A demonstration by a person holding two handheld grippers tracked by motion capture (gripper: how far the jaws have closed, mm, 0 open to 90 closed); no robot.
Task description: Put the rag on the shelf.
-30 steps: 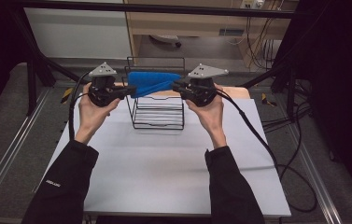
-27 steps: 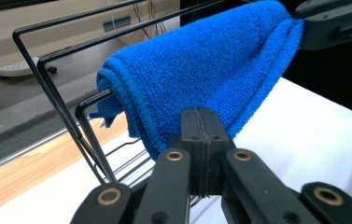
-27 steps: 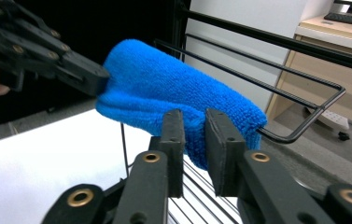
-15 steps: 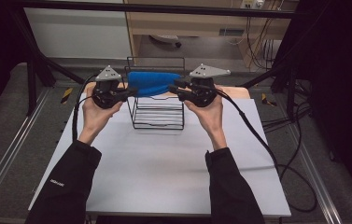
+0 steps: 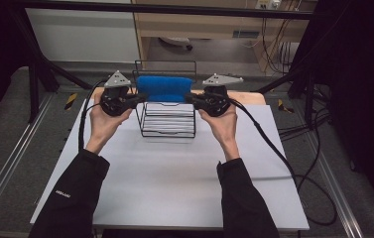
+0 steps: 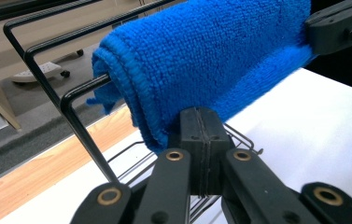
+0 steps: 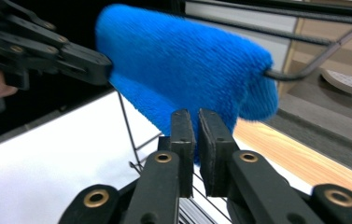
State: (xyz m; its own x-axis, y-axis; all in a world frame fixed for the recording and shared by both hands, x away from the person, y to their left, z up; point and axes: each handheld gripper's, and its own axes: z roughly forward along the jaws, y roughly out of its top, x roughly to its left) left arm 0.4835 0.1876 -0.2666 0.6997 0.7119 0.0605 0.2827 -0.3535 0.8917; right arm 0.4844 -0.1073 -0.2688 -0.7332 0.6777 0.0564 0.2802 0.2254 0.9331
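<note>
Blue towel pinched by both clenched hand-held grippers, left, right.

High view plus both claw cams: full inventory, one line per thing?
Towel: 1, blue, draped over a bar of the rack.
Wire rack: 1, black, far middle of the table.
Table: 1, white top, wooden strip along the far edge.
Cables: black, trailing from each claw across the table.
Left claw: 1, black, jaws together at the towel's lower left edge.
Right claw: 1, black, jaws nearly closed at the towel's right end; whether cloth is pinched is unclear.
Hands and sleeves: 2 hands, black sleeves, entering from the near edge.
</note>
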